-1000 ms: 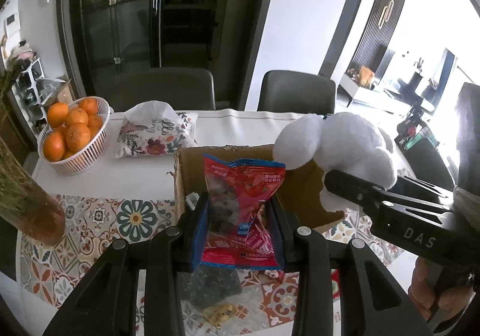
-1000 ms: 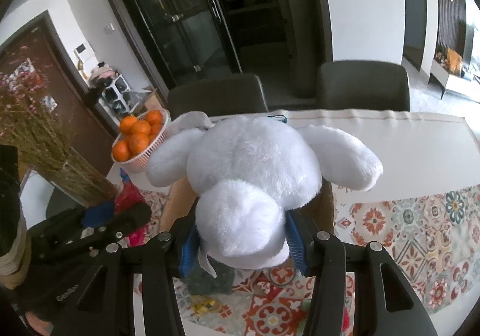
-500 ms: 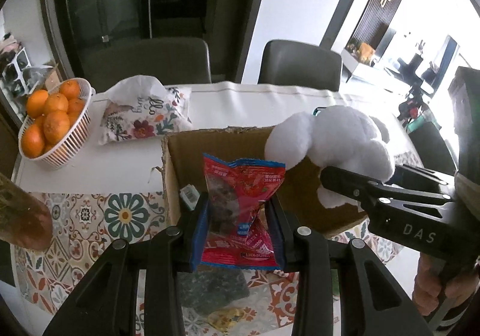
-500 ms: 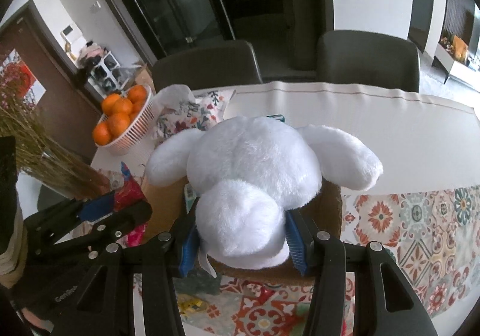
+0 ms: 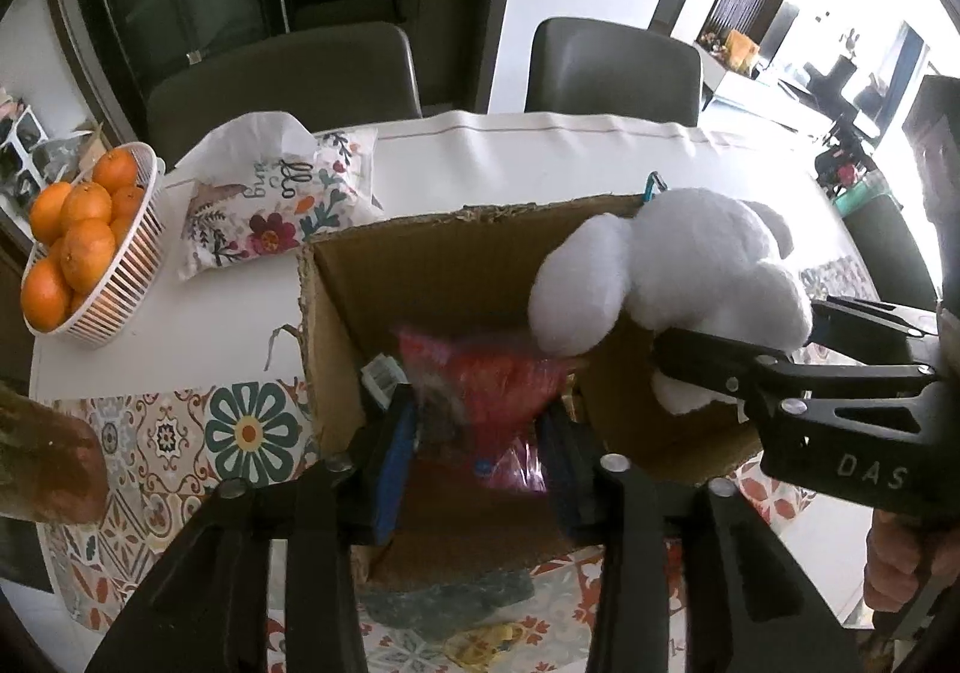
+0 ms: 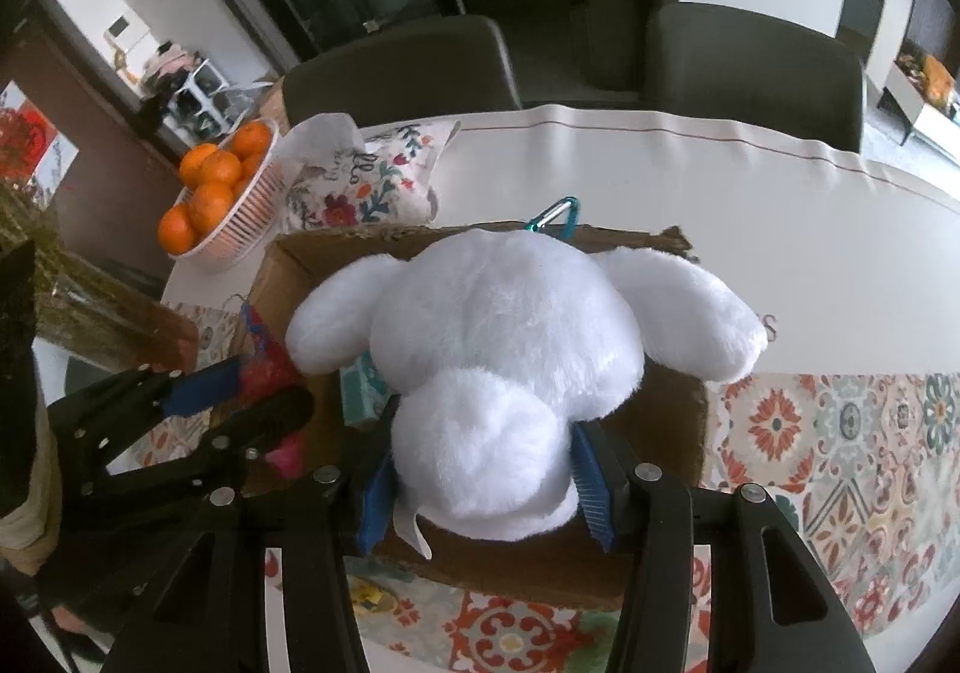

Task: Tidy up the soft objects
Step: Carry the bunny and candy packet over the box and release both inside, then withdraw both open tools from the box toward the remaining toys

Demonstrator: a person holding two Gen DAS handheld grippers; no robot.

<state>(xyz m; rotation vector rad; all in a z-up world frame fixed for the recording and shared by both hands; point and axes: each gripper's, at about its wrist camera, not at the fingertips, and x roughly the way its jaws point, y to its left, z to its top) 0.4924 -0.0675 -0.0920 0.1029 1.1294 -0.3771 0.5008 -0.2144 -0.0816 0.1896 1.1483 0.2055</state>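
Drop step: left gripper (image 5: 477,445) fingers opening, red snack bag (image 5: 480,403) falling loose into cardboard box (image 5: 420,265). Right gripper (image 6: 480,487) clamps plush toy (image 6: 510,349); release next.

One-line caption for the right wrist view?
Right gripper holds a white plush toy over an open cardboard box.

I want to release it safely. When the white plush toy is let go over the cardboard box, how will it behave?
The white plush toy looks soft and light: the right gripper dents its fluffy body. It will probably drop quietly into the cardboard box and not break. Its long floppy ears may catch on the rim.
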